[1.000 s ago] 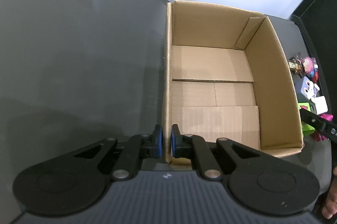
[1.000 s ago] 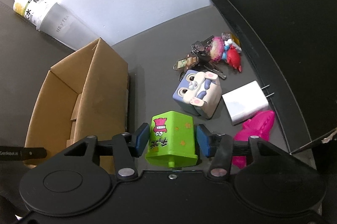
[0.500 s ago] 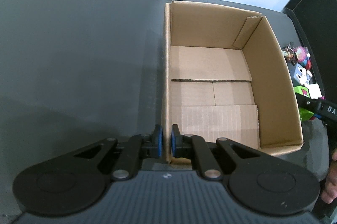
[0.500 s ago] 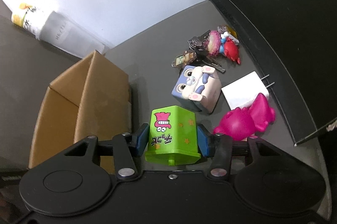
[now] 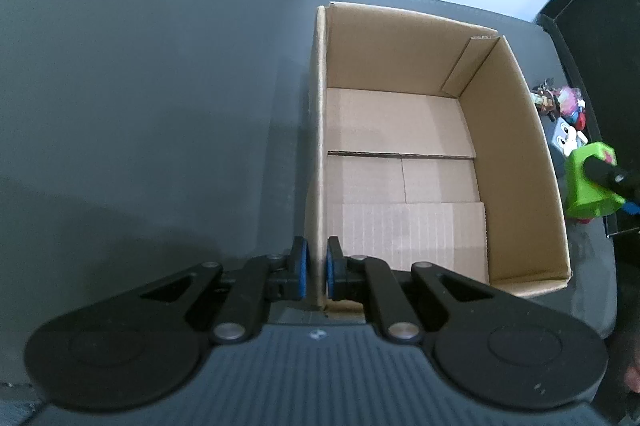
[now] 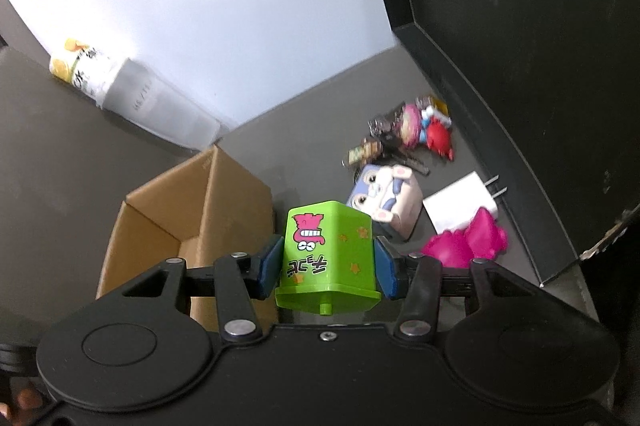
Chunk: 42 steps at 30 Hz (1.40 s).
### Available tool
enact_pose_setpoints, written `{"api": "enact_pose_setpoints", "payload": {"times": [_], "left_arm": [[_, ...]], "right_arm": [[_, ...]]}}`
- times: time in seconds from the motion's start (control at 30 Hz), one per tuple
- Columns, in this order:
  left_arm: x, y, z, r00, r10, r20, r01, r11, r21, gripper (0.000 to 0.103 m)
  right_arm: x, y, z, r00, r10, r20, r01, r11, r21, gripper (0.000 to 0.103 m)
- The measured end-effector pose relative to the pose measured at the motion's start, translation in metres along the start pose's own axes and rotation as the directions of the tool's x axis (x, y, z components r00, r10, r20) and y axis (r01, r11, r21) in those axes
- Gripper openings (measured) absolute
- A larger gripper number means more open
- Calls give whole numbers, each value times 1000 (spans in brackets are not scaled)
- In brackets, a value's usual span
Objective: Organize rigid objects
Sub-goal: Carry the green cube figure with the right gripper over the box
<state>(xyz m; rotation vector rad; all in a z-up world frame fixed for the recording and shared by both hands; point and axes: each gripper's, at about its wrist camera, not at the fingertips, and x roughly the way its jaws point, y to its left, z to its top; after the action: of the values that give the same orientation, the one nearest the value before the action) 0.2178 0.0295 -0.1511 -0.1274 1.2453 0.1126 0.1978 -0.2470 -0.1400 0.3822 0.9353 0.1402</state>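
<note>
Right tongs point(image 6: 327, 264) clamp green toy point(image 6: 328, 254); left tongs point(image 5: 314, 269) pinch box wall point(image 5: 319, 153).

1. A bright white wall point(image 6: 208, 25) at the far side is blowing out to near-pure white in both views, and the light is coming from that direction.
2. The dark grey table point(image 5: 140, 105) is taking a soft sheen near the far edge and dimming toward the near left.
3. Inside the cardboard box point(image 5: 516, 153) the floor is lying evenly lit, its left wall casting a narrow shadow.
4. Fisheye distortion is bending straight edges and darkening the corners.
5. The keychain cluster point(image 6: 404, 133) is looking slightly smeared in the right wrist view.
6. The green toy point(image 6: 328, 254) is staying sharp, its colours saturated.
</note>
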Motion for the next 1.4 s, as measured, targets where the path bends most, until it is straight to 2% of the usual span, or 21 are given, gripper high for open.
{"api": "enact_pose_setpoints", "payload": {"times": [0.13, 0.27, 0.37, 0.47, 0.83, 1.0, 1.4], "left_arm": [[-13, -5, 0, 995, 10, 99, -13, 1000, 26, 12], [-10, -3, 10, 996, -12, 84, 12, 1000, 1, 12], [-8, -3, 10, 995, 10, 94, -10, 1000, -3, 12], [-5, -2, 14, 996, -11, 85, 13, 1000, -16, 12], [4, 3, 27, 998, -46, 30, 46, 999, 2, 12], [5, 9, 24, 994, -93, 63, 93, 996, 3, 12], [2, 22, 10, 988, -111, 104, 113, 993, -14, 10]], "right_arm": [[-9, 6, 7, 1000, 6, 16, -6, 1000, -5, 48], [-18, 12, 12, 999, 13, 32, -13, 1000, -18, 48], [-22, 17, 15, 999, 25, 34, -24, 999, -26, 48], [-25, 23, 18, 998, 41, 42, -40, 999, -29, 48], [-28, 57, 32, 994, 91, 59, -88, 995, -38, 48], [-22, 74, 35, 992, 116, 40, -115, 993, -33, 48], [12, 118, 37, 990, 136, -45, -138, 989, -57, 48]]}}
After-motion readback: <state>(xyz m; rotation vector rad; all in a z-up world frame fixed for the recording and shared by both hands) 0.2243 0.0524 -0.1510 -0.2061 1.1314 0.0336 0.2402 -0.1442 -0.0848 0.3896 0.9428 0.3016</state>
